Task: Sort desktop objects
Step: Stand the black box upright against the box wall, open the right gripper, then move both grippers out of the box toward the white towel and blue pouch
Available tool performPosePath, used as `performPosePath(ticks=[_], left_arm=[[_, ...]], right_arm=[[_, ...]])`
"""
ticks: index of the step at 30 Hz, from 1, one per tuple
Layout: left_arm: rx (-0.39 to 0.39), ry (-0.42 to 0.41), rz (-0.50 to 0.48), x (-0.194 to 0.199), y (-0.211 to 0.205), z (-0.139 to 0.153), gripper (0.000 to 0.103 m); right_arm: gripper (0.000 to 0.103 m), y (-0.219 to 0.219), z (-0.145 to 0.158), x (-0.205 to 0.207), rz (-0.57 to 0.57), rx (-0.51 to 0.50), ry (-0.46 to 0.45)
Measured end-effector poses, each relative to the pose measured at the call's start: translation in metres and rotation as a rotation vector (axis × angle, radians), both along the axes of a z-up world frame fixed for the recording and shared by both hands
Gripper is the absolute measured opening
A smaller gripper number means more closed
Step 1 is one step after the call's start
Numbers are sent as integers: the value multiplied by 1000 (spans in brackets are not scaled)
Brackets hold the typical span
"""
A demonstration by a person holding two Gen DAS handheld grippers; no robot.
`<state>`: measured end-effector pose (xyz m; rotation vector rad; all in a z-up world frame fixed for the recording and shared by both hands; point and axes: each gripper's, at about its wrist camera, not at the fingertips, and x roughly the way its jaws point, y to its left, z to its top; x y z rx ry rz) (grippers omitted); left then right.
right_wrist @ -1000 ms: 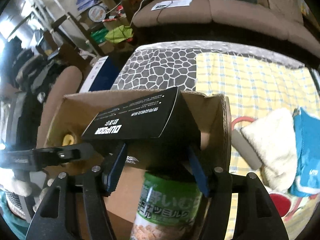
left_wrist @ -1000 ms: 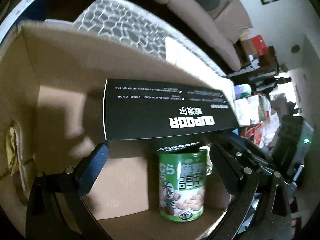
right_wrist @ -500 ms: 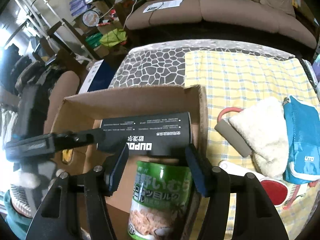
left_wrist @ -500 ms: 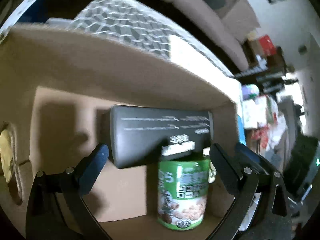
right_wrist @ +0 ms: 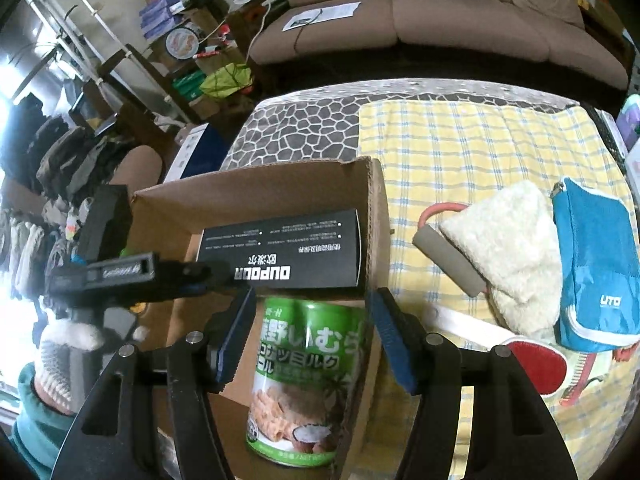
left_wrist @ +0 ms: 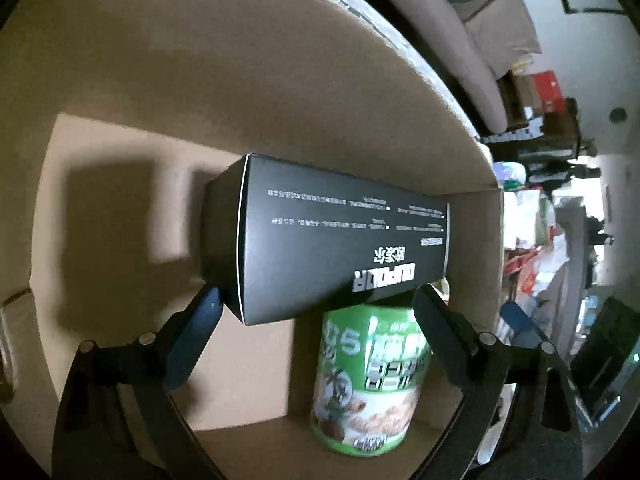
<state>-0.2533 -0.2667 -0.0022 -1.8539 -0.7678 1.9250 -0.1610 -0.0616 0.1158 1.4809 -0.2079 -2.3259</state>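
Note:
A black DUPOOR box lies across the top of a green snack can inside a brown cardboard box. My left gripper is open just below and in front of the black box, its fingertips close to the box's two ends. In the right wrist view the black box rests on the can, and my right gripper is open, its pads either side of the can's top. The left gripper's finger reaches in from the left.
Right of the cardboard box, on a yellow checked cloth, lie a white fluffy cloth, a grey-handled red band, a blue pouch and a red paddle. A brown sofa stands behind.
The black box went down into the cardboard box and now lies on the can. My right gripper let go of it and drew back. My left gripper moved closer in.

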Motion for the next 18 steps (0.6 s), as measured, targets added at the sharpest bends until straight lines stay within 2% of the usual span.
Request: performPosePath(ticks=[4, 8, 12, 18], left_arm=[[-87, 49, -1, -12, 11, 5, 95], [-58, 53, 34, -20, 5, 5, 95], [-42, 22, 25, -17, 2, 3, 97], [-92, 87, 20, 1, -5, 27, 100]], right_arm=[[62, 7, 0, 4, 1, -1, 2], [62, 14, 1, 7, -7, -13, 5], [62, 20, 1, 9, -13, -16, 6], [66, 26, 5, 16, -26, -15, 14]])
